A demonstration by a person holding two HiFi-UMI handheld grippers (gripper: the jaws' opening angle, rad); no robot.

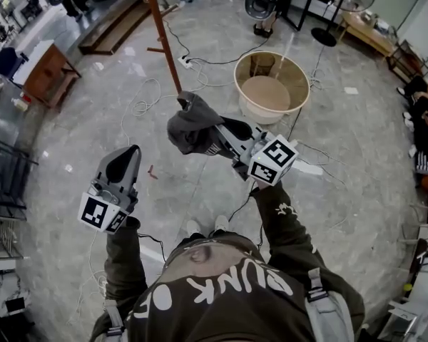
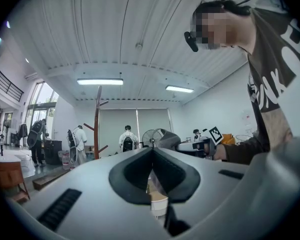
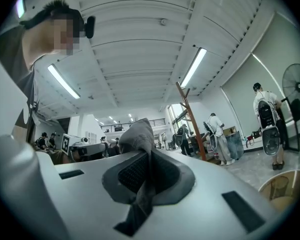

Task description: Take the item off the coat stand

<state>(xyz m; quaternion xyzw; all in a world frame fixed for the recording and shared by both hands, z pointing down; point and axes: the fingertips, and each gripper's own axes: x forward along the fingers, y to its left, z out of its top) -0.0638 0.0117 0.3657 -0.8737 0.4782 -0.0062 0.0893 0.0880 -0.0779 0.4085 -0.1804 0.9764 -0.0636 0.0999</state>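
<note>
Sweatshirt (image 1: pixel 228 301) reads "PUNK"; right claw (image 3: pixel 147 170) clamps the grey garment (image 1: pixel 191 123).

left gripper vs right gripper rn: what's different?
1. Load: the right gripper is shut on a grey garment; the left gripper has its jaws together with nothing between them.
2. Pose: in the head view the left gripper points straight ahead, while the right gripper angles across toward the left.
Shared: both are held out over the floor, away from the coat stand.
</note>
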